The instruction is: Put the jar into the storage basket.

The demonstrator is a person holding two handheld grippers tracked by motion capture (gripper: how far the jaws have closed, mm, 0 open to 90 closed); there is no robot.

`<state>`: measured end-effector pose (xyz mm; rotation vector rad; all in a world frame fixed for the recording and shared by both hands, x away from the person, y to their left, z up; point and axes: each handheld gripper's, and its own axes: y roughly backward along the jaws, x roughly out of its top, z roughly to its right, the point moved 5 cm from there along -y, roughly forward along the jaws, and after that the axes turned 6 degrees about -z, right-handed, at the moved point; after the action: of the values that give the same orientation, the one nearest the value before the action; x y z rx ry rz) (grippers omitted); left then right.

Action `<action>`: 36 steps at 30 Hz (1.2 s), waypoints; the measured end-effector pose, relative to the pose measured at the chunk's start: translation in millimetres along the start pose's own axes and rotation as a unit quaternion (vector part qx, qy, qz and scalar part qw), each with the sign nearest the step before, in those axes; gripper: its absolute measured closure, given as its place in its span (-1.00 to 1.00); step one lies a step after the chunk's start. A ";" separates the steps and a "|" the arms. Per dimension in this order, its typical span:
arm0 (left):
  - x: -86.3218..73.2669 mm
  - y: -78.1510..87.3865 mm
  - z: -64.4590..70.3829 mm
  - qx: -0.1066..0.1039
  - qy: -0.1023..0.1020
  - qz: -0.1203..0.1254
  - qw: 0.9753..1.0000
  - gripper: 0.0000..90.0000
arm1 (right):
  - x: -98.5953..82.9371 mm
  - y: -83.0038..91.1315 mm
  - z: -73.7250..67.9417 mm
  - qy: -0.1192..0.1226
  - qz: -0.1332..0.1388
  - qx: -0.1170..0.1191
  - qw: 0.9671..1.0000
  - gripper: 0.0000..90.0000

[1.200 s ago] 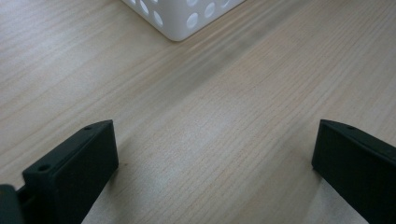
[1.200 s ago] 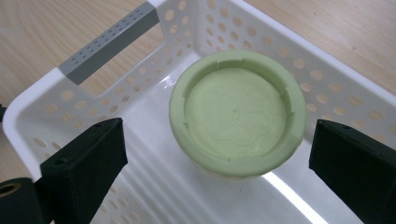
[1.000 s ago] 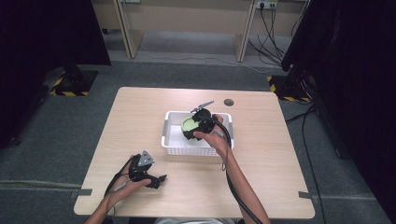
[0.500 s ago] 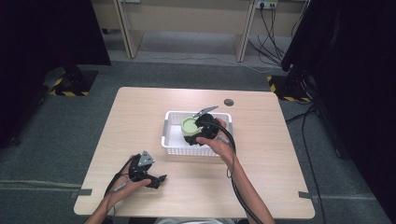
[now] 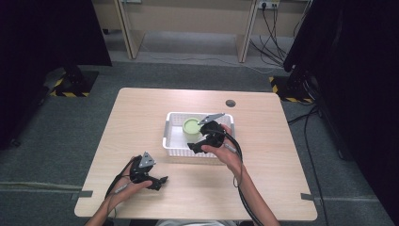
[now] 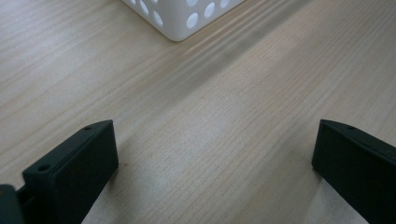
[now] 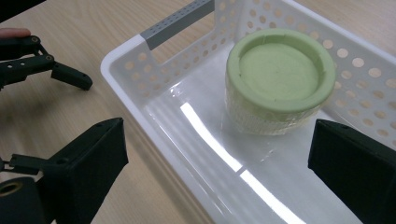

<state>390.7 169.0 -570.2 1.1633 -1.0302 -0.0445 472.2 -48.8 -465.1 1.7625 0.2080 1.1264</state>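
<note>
My left gripper (image 5: 157, 181) rests by the table's near edge, jaws wide apart. My right gripper (image 5: 195, 146) hangs mid-table, jaws spread too.

Basket (image 6: 182, 14) cut off by top edge in left gripper view, just one perforated corner visible. In right gripper view basket (image 7: 140, 51) runs off the right and bottom edges. Green-lidded container (image 5: 191, 128) in high view: near side hidden behind right gripper (image 5: 197, 143), contents can't tell.

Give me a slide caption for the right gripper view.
Right gripper's open jaws above a white perforated basket holding a green-lidded jar on a wooden table.
</note>
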 end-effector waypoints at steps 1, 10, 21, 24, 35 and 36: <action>0.0 0.0 0.0 0.000 0.000 0.000 1.000 -1.00 | -1.8 0.5 -1.4 0.000 0.002 0.002 1.000 -0.89; -0.2 0.2 -0.1 0.000 -0.001 -0.002 1.000 -1.00 | -10.9 5.9 -6.7 0.002 0.013 0.012 1.000 -0.89; -0.1 0.1 0.0 0.000 0.000 -0.001 1.000 -1.00 | -25.7 5.6 -19.2 0.012 0.017 0.022 1.000 -0.89; -0.1 0.2 0.0 0.000 0.000 -0.002 1.000 -1.00 | -30.3 4.4 -23.9 0.014 0.020 0.029 0.999 -0.89; -0.2 0.2 -0.1 0.000 -0.001 -0.002 1.000 -1.00 | -38.4 10.3 -29.6 0.023 0.017 0.032 0.999 -0.89; -0.2 0.2 -0.1 0.000 -0.001 -0.002 1.000 -1.00 | -39.3 10.5 -29.7 0.022 0.017 0.032 0.999 -0.89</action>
<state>390.5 169.2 -570.1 1.1655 -1.0292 -0.0478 424.3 -58.0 -477.8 1.8045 0.2452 1.1954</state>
